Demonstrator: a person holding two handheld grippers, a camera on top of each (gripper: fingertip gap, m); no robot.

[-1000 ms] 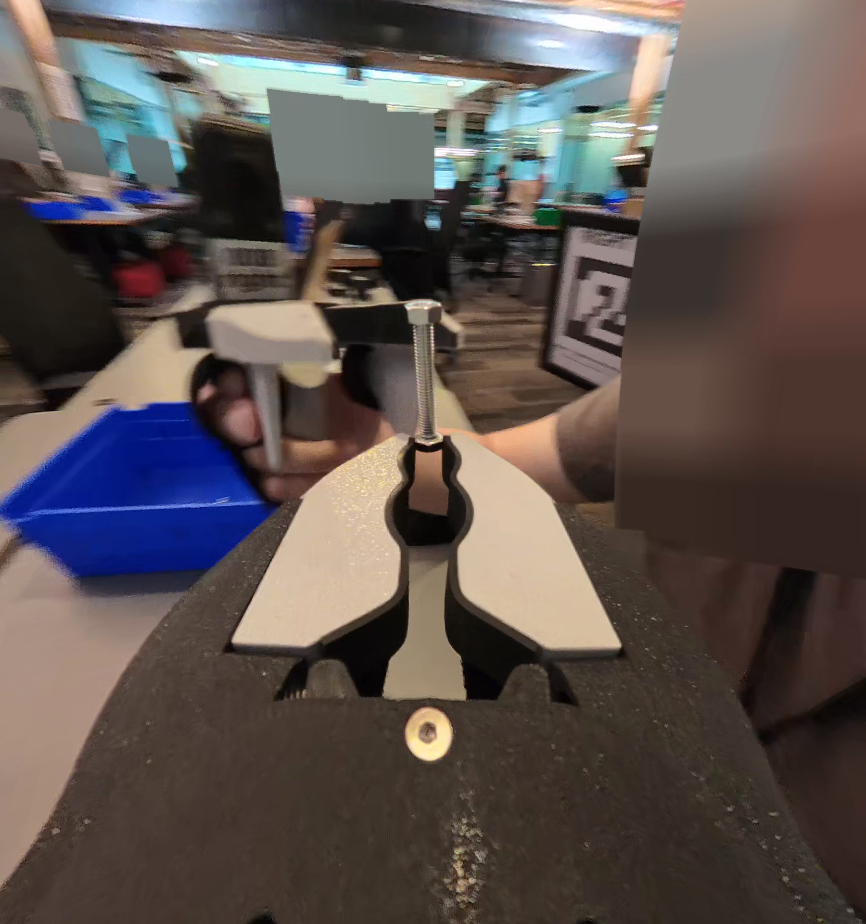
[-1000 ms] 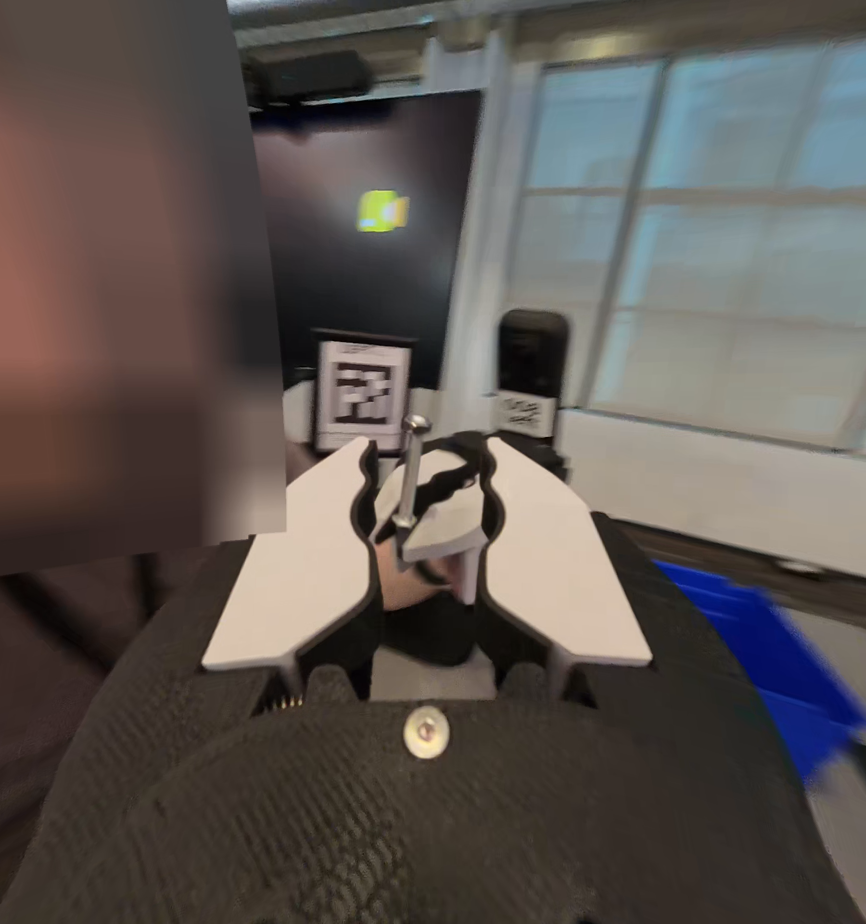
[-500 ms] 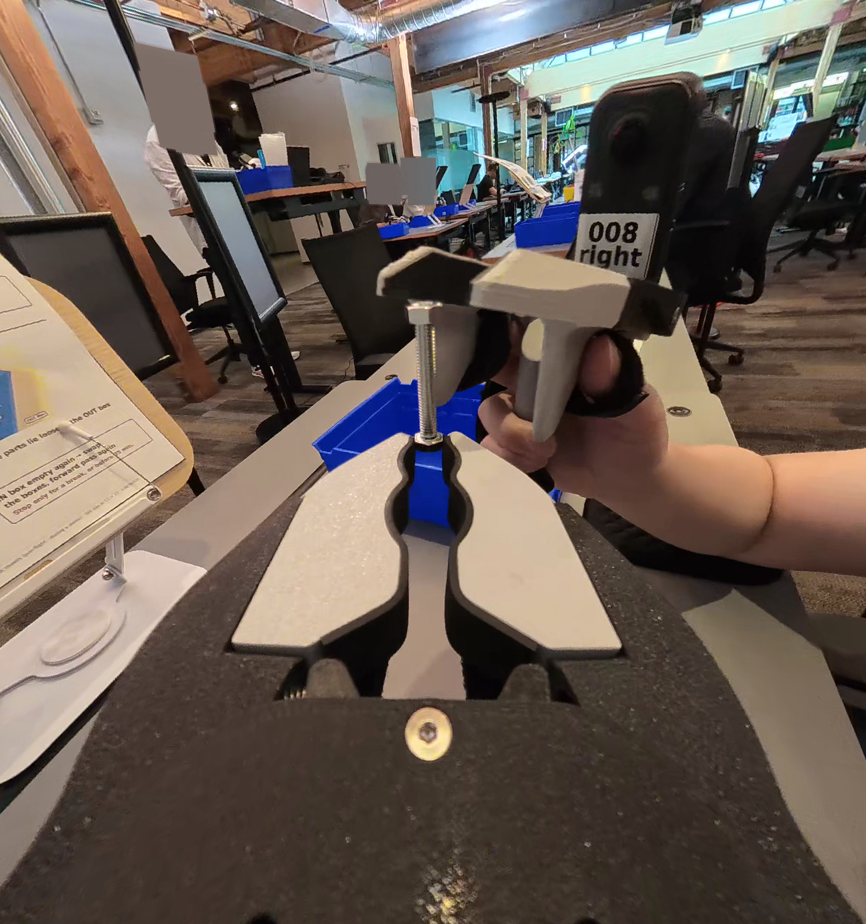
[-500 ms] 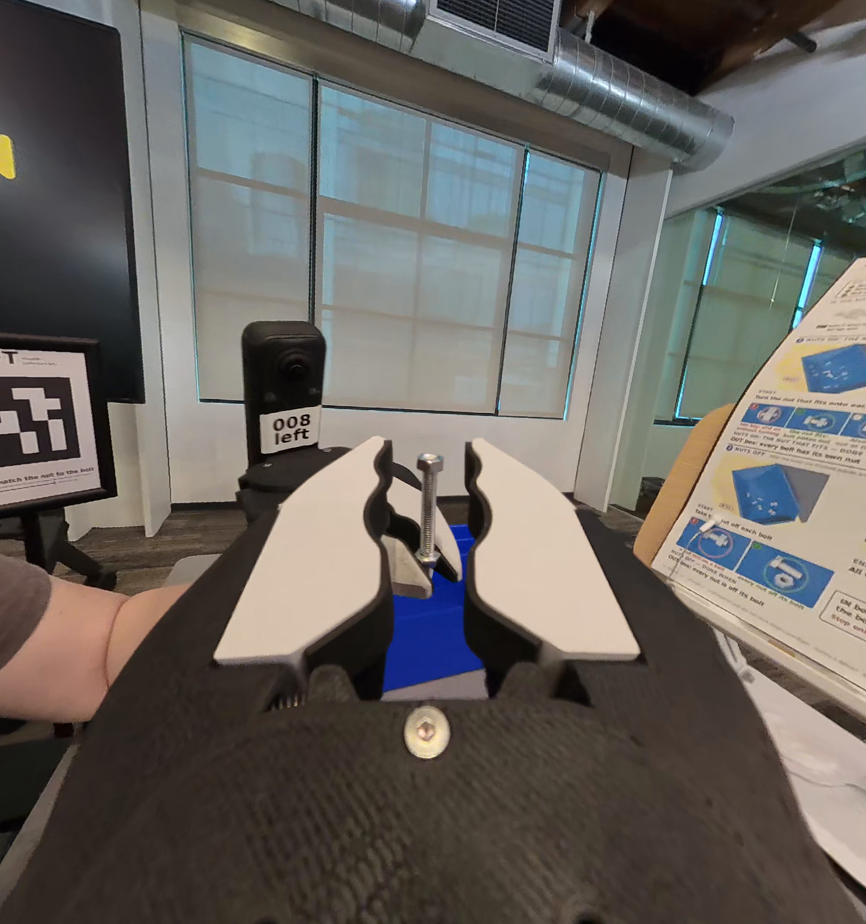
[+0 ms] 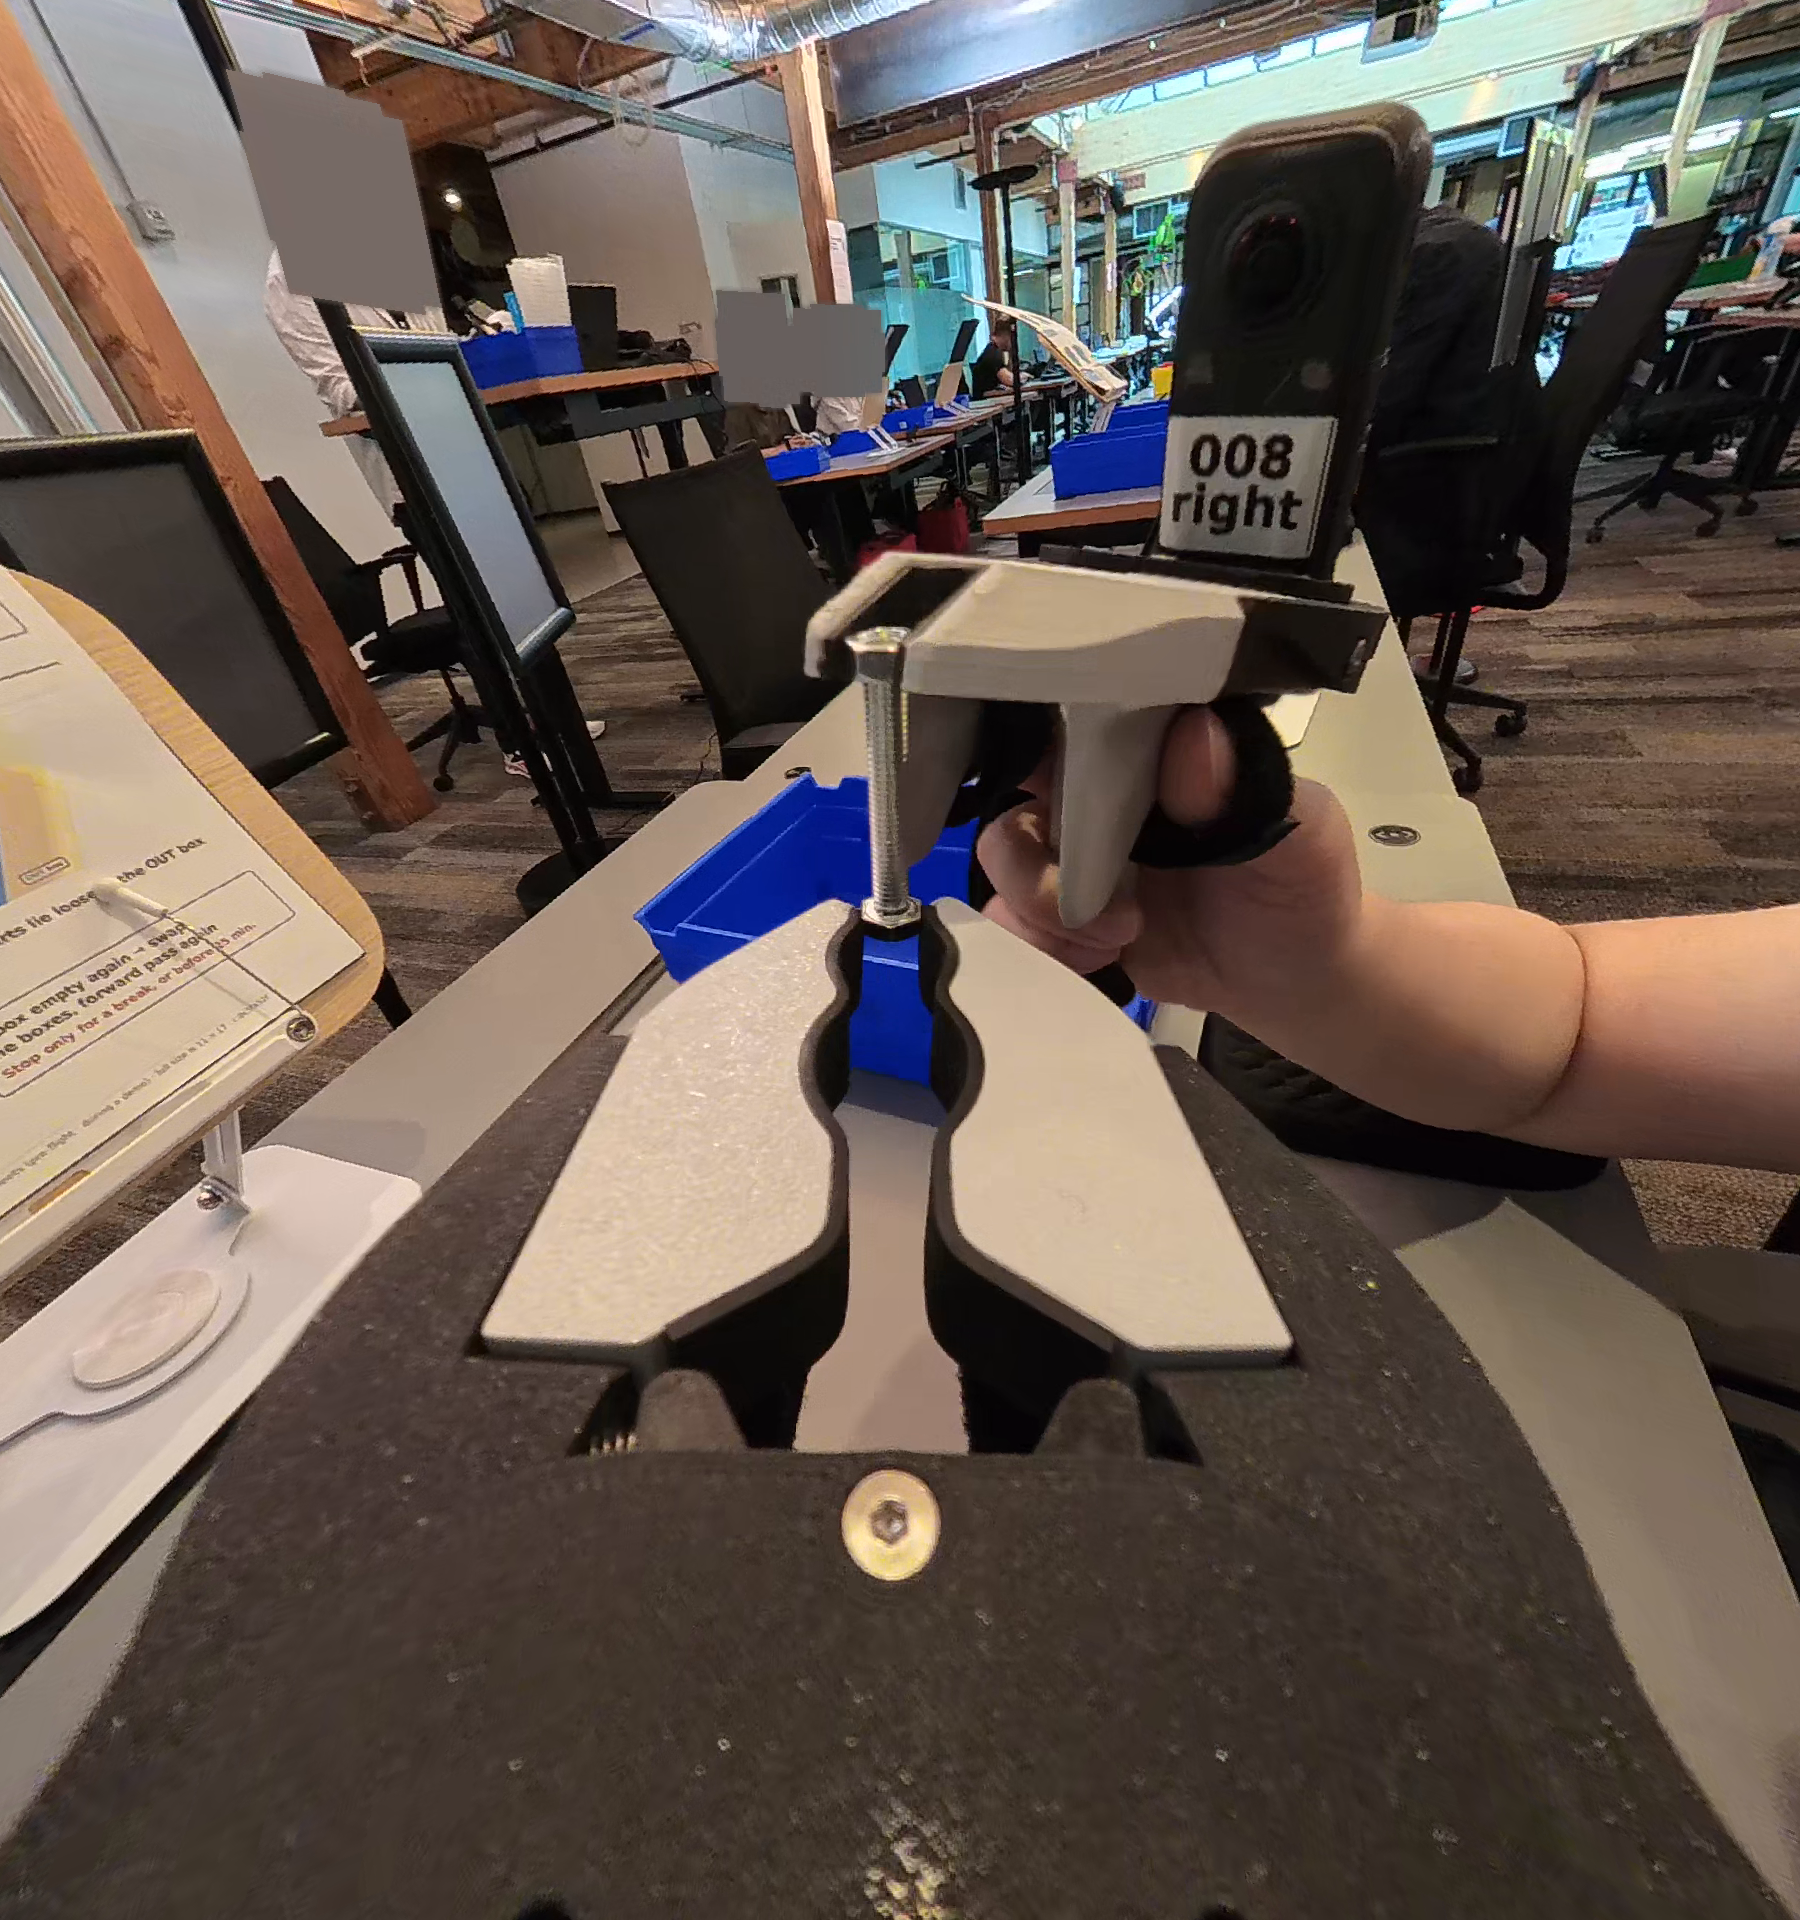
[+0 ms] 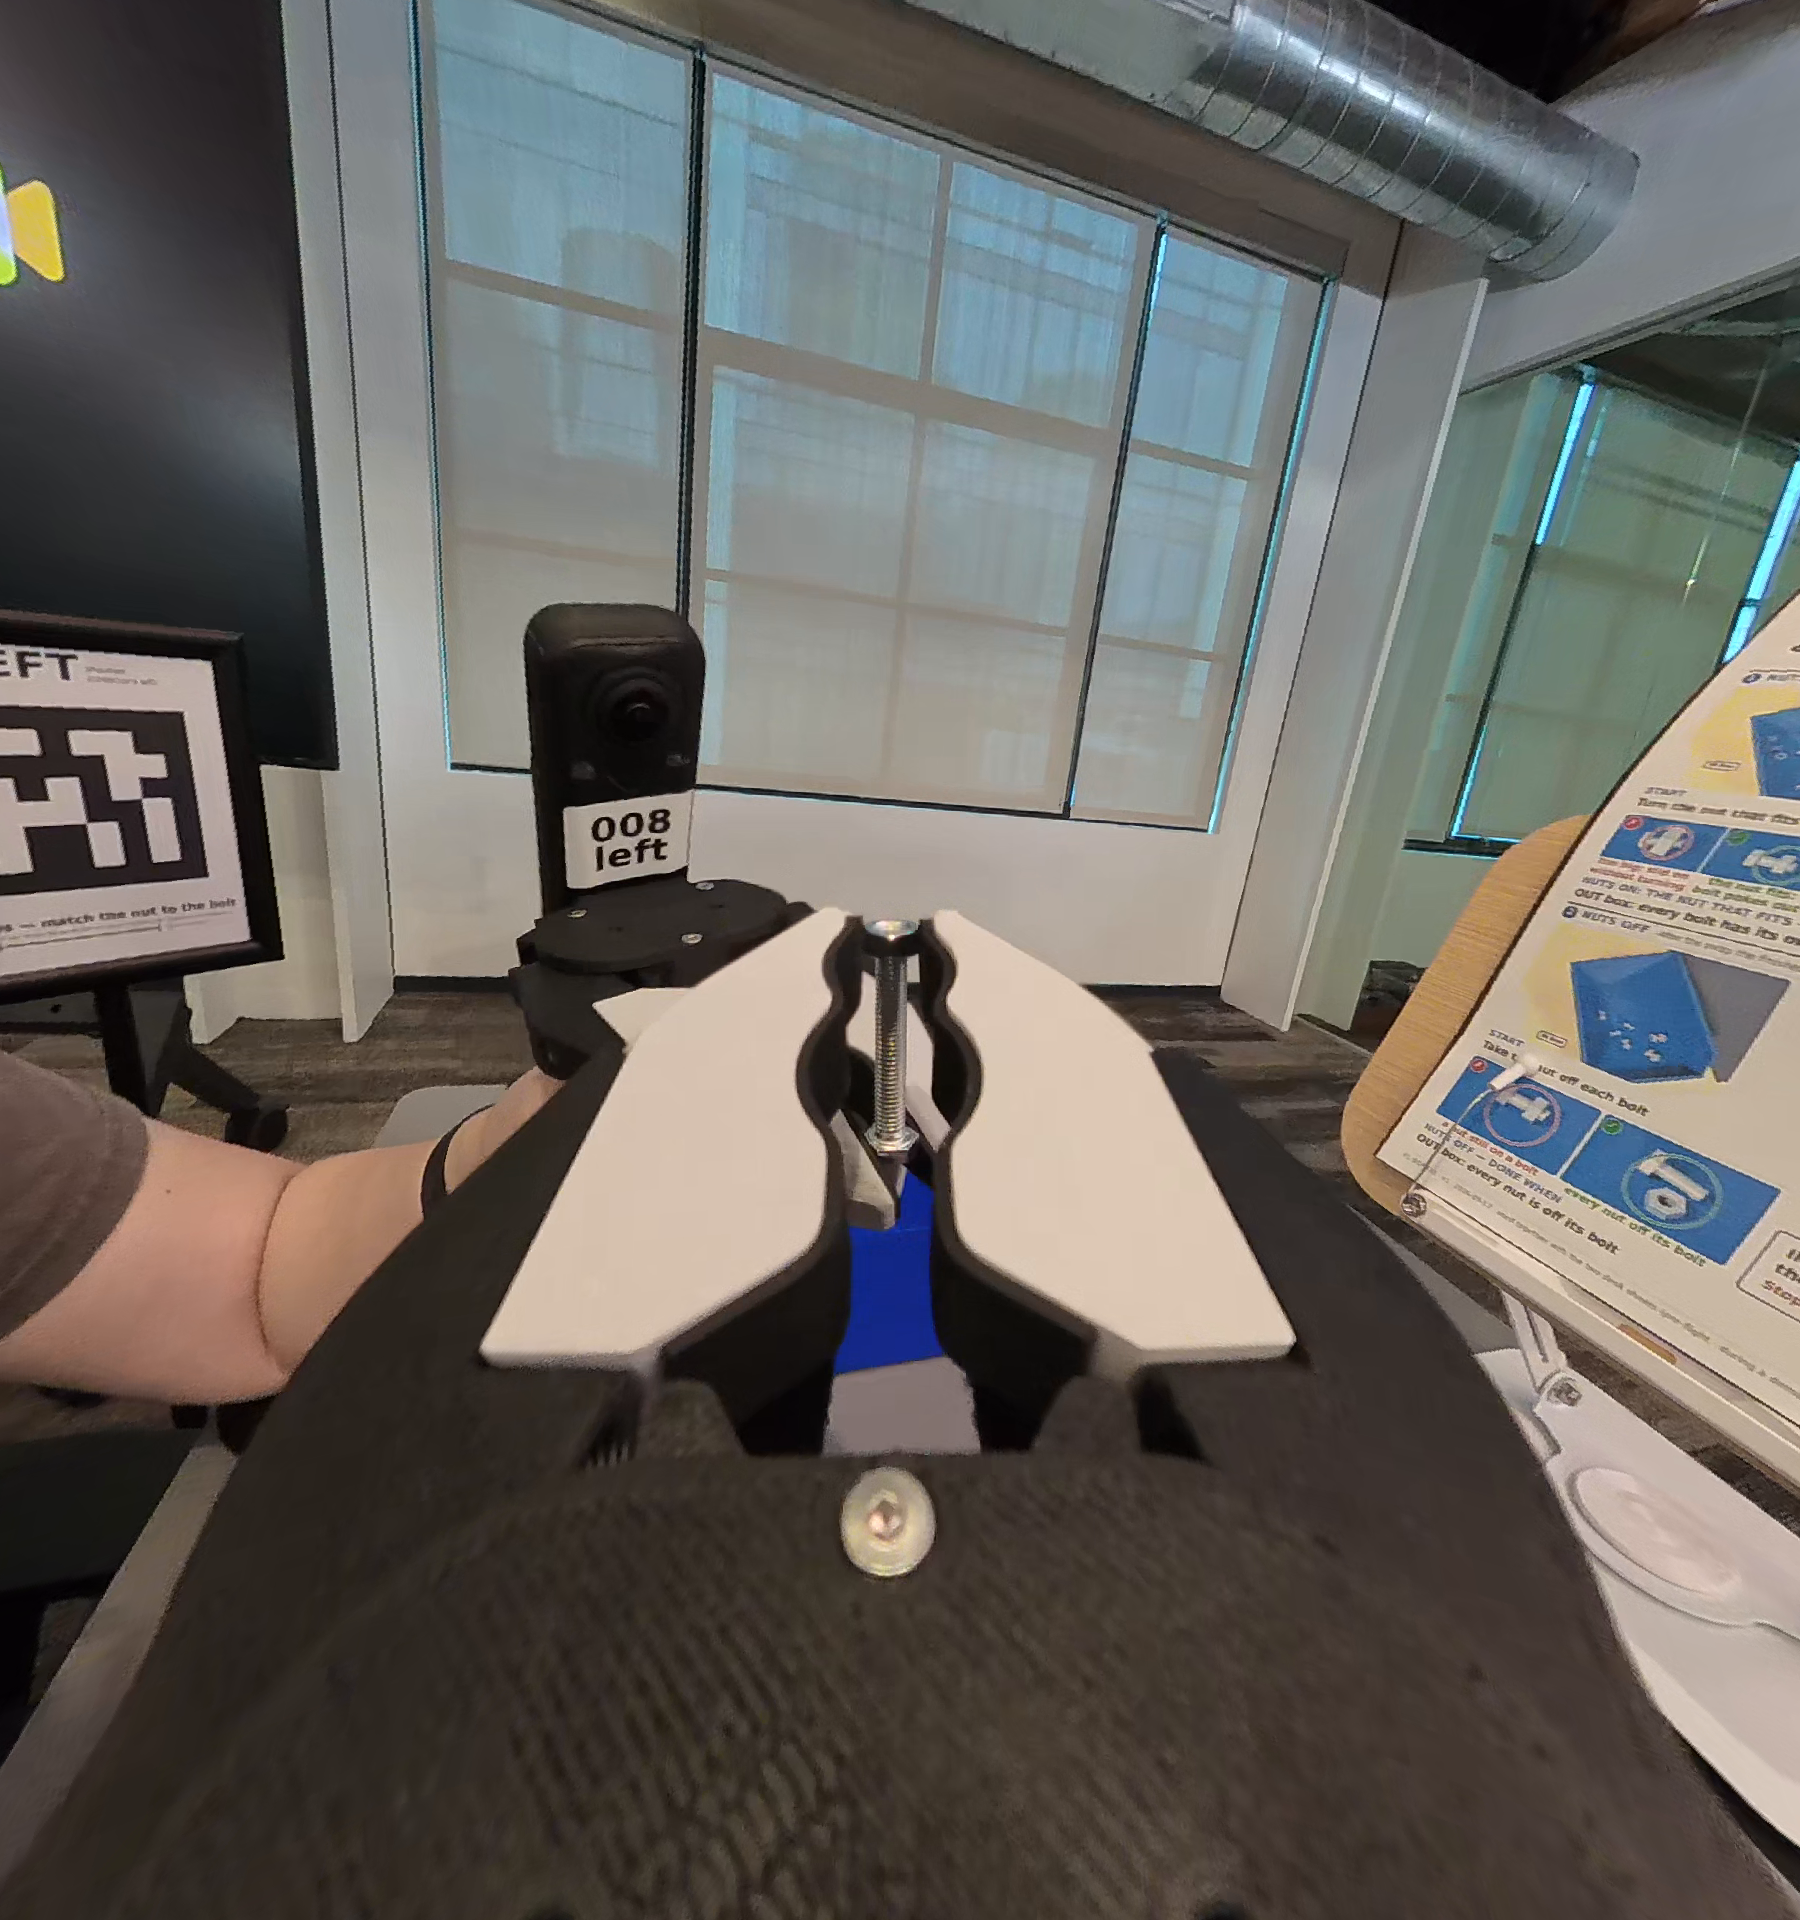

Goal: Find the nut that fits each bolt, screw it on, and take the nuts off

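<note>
A long silver bolt stands upright over the blue bin. My left gripper is shut on the hex nut at the bolt's lower end. My right gripper is shut on the bolt's head, and in its view the threaded shaft runs down to the nut in the left gripper's fingertips. The right gripper also shows in the left wrist view, held by a hand above the bin.
An instruction board on a white stand is at the table's left edge and shows in the right wrist view. The grey table runs ahead. A framed marker sign, office chairs and desks stand beyond. Left tips to right tips: about 5 cm.
Both views swung round and steadied. The right gripper's fingers were apart around the bolt half a second ago and are now closed on its head. The left gripper kept its hold.
</note>
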